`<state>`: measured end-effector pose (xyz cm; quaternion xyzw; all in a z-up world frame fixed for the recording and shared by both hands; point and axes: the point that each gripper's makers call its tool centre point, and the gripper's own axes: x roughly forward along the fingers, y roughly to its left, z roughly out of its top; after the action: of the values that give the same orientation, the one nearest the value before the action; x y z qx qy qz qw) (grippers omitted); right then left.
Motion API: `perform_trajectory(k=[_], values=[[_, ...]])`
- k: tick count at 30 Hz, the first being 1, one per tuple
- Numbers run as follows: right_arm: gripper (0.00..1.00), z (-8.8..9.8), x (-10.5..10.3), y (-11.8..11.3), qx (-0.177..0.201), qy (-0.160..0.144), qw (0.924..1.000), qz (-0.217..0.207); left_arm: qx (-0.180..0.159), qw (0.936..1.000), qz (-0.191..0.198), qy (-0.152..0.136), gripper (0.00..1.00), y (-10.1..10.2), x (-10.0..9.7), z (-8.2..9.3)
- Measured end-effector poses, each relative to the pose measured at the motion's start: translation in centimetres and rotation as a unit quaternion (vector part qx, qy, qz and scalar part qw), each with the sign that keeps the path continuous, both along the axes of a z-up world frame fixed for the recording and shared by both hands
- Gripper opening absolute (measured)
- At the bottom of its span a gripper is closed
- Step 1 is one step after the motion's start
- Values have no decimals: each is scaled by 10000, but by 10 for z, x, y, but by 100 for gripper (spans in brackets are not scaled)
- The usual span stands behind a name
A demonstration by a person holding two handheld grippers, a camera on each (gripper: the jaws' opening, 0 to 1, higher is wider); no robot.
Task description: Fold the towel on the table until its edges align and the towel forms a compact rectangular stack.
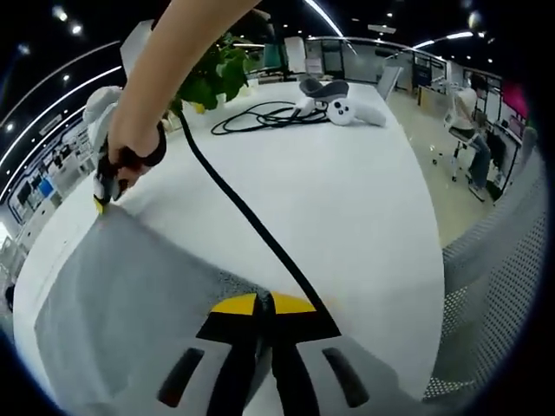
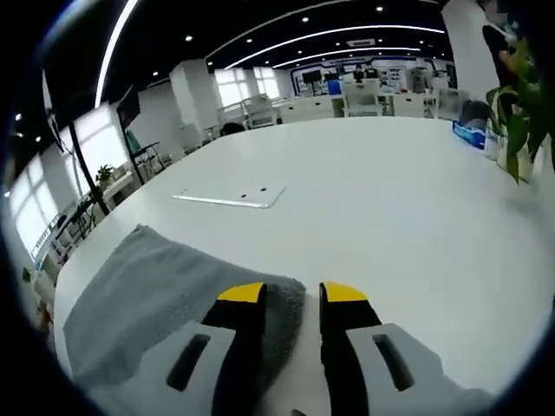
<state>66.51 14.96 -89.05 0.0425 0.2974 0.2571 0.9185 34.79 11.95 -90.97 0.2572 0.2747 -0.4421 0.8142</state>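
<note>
We see a broad white table [image 1: 347,199] carrying a grey cloth towel [image 1: 130,303] at seven o'clock, coiled black cable [image 1: 260,117] and white controllers [image 1: 340,111] at twelve.

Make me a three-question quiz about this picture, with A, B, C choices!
1. Where does the black cable lie?
A. on the white table
B. on the floor
C. over a chair

2. What colour is the towel?
A. red
B. grey
C. green

3. How do the right gripper's jaws stand?
A. shut tight
B. apart at the towel's corner
C. holding a cup

Answers: 1 A, it runs across the tabletop. 2 B, the cloth is plain grey. 3 B, a gap shows between the yellow tips.
</note>
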Motion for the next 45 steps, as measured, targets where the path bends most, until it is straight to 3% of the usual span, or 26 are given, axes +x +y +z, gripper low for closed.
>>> perform_trajectory(k=[3,12,21,29,38,45], values=[[11,-4,-3,1,19,84,10000,-33,-1,10000,-2,-1,4,0,0,0],[3,-10,-8,3,-243,8,9995,184,-3,10000,4,-42,4,0,0,-1],[1,-10,-6,3,-346,-32,9991,240,-120,9997,43,-213,2,1,0,-1],[1,-4,-3,2,-222,3,9996,189,-160,9997,74,-146,2,2,3,3],[1,16,-2,6,-195,-87,9995,242,-394,9987,260,-195,3,8,4,25],[1,34,-4,16,-275,-196,9988,365,-608,9957,528,-468,3,21,8,52]])
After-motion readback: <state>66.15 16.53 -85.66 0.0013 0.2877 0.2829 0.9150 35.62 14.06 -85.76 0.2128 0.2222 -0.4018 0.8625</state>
